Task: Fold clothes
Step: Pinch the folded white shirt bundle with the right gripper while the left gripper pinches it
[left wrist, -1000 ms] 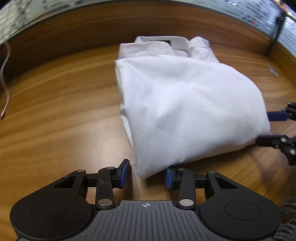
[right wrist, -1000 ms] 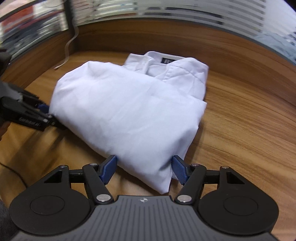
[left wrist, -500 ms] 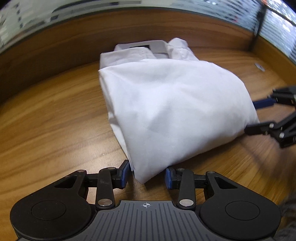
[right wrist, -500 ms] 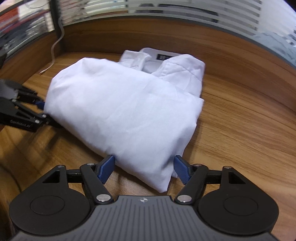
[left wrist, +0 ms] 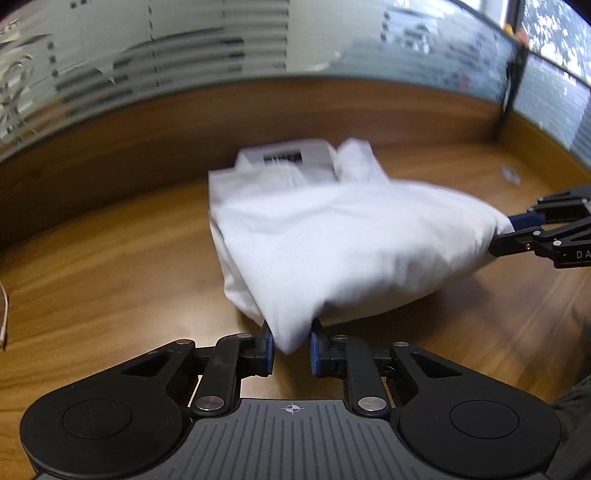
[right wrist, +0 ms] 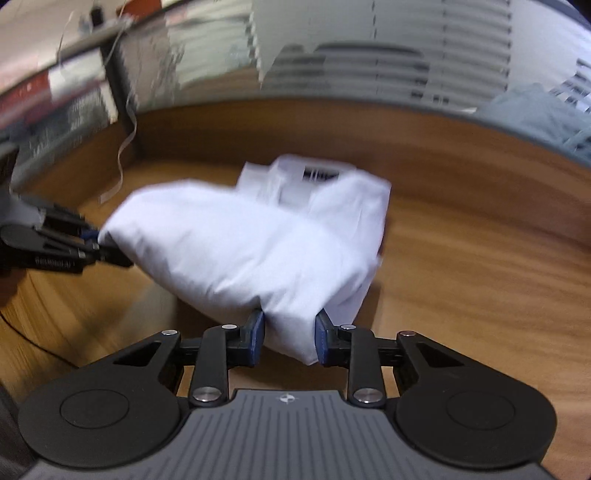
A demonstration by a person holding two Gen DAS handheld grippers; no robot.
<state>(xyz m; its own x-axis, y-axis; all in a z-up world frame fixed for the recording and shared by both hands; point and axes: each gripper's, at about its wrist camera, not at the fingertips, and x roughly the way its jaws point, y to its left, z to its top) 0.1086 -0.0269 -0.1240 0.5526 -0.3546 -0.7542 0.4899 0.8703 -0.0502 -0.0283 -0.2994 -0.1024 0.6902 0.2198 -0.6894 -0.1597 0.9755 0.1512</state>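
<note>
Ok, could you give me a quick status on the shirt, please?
Both jaws closing on white shirt near corners. Near edge off the wooden desk. Nothing in the way.

Wooden desk in a glass-walled office, both views blurred.
Warm brown wood-grain desk (left wrist: pixel 110 258) filled the lower half of each frame, with a raised wooden back edge (left wrist: pixel 332 107) across the middle. Frosted striped glass partition (left wrist: pixel 184 55) ran along the top. Bright window (left wrist: pixel 554 29) sat upper right in left view; thin white cable (right wrist: pixel 123 147) hung upper left in right view.

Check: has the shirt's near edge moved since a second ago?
Yes. The white shirt's near edge has lifted off the wooden table, pinched by both closing grippers.
</note>
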